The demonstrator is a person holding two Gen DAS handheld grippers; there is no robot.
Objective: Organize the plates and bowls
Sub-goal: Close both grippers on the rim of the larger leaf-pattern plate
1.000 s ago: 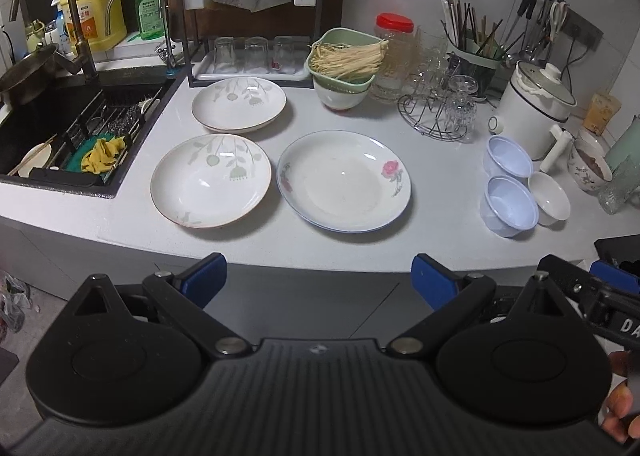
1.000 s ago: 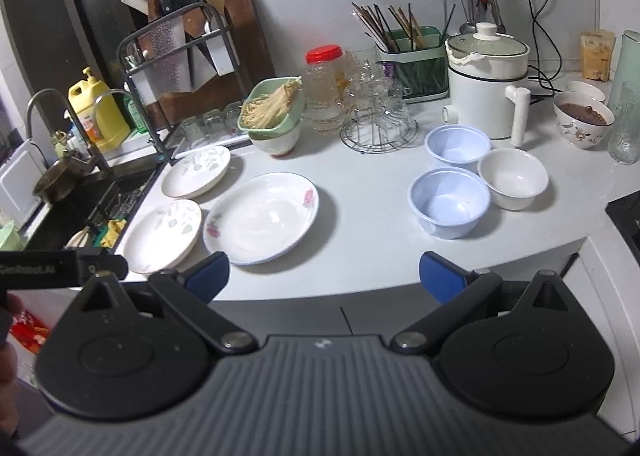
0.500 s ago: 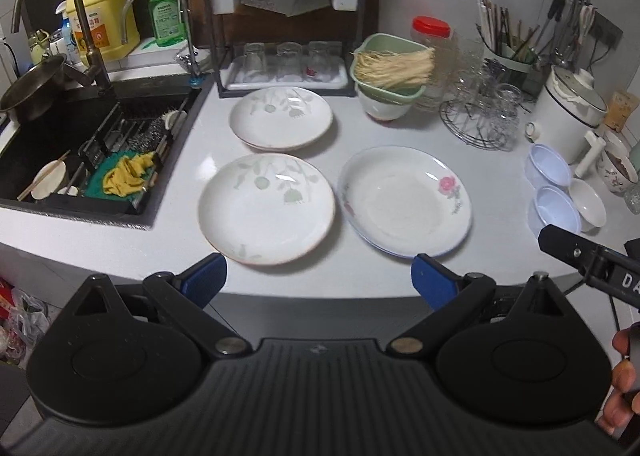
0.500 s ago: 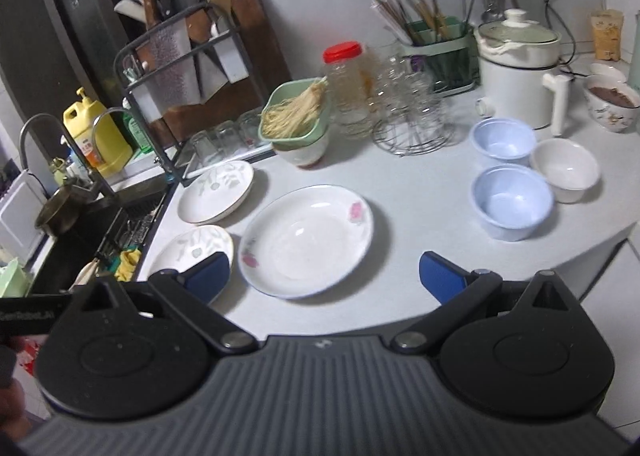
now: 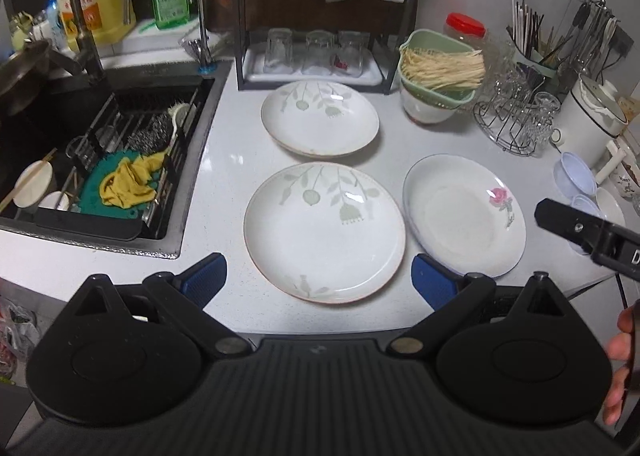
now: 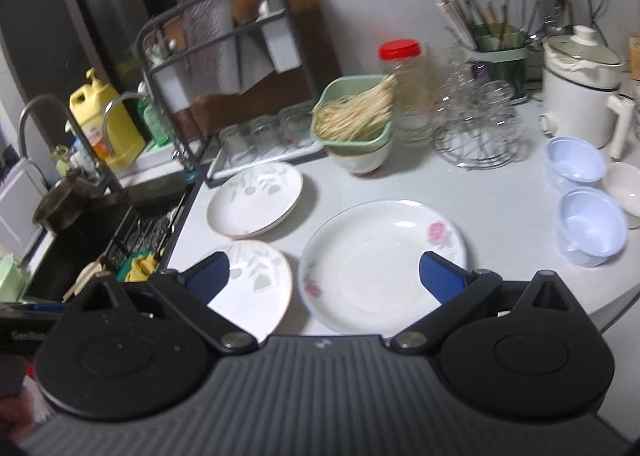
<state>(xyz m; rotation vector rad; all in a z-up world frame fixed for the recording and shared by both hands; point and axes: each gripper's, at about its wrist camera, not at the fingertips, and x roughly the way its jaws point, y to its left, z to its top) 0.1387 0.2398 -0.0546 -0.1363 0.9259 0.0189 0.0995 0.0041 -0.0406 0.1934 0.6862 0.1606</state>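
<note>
My left gripper hangs wide open over the worktop's front edge, the near leaf plate between its blue pads — nothing held. My right gripper is spread just as wide, empty, above the rose plate beside it. Further back, a 2nd leaf plate sits before the glass rack. Toward the right edge — 2 pale blue bowls and 1 white bowl, close together. Sink off the left edge.
</note>
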